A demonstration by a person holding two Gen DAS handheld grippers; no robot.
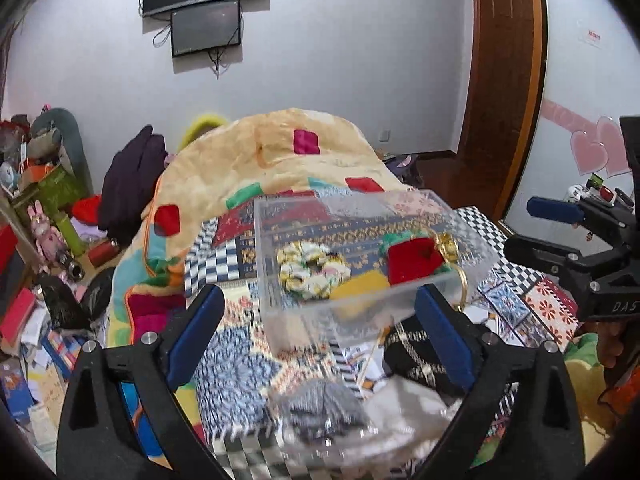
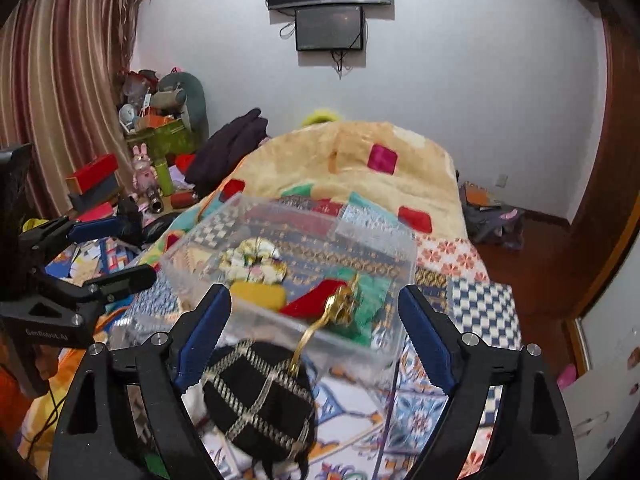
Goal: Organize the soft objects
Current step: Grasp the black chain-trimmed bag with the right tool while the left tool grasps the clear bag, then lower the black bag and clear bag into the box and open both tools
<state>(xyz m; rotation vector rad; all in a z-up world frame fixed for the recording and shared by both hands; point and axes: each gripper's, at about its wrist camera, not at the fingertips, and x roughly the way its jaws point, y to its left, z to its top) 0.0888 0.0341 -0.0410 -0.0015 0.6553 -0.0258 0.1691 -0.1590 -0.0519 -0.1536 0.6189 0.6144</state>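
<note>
A clear plastic box point(image 1: 360, 304) point(image 2: 192, 252) lies on the patchwork bedspread. It holds a floral scrunchie point(image 1: 310, 268) point(image 2: 256, 262), a yellow soft piece point(image 1: 360, 286) point(image 2: 258, 294), and a red and green cloth pouch point(image 1: 410, 260) point(image 2: 320, 302) with a gold clasp. A black round plaid purse point(image 2: 260, 398) point(image 1: 420, 354) lies in front of the box. A grey knit item point(image 1: 320, 404) lies nearer the left gripper. My left gripper point(image 1: 320, 332) is open, just short of the box. My right gripper point(image 2: 316, 336) is open above the purse.
A beige blanket point(image 1: 280, 160) with coloured squares is heaped at the far end of the bed. Clutter of boxes, toys and bags point(image 1: 44, 220) fills the floor at left. A wooden door point(image 1: 504, 80) stands at right. Screens hang on the wall point(image 2: 328, 4).
</note>
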